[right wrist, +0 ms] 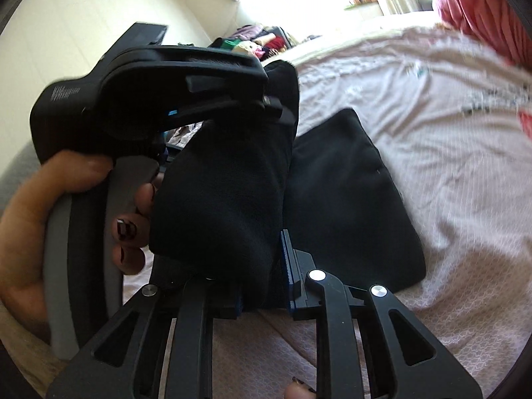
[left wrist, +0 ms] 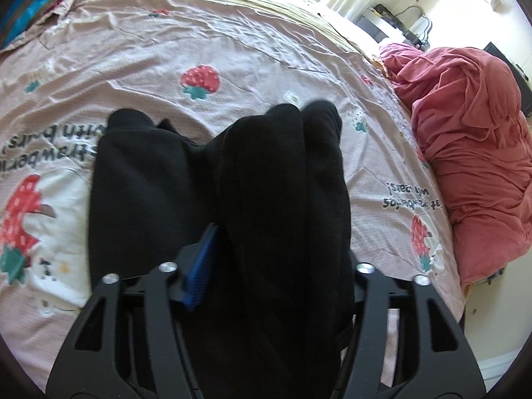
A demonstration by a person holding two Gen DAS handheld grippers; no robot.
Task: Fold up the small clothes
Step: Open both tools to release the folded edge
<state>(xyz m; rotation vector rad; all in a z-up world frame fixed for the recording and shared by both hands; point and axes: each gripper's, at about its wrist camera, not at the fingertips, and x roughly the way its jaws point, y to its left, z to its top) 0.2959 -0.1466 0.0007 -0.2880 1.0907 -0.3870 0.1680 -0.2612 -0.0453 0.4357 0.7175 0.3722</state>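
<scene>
The bed [left wrist: 232, 53] has a pink strawberry-print cover, with a bunched-up red blanket [left wrist: 472, 153] heaped along one edge. A black garment [left wrist: 159, 179] lies out on the cover away from that edge, with a thick fold of it lifted up. The right gripper [right wrist: 262, 286] is clamped narrow on that fold, while the left gripper [left wrist: 276, 259] stands fairly wide with the cloth running loosely between its blue pads [left wrist: 202, 266].
</scene>
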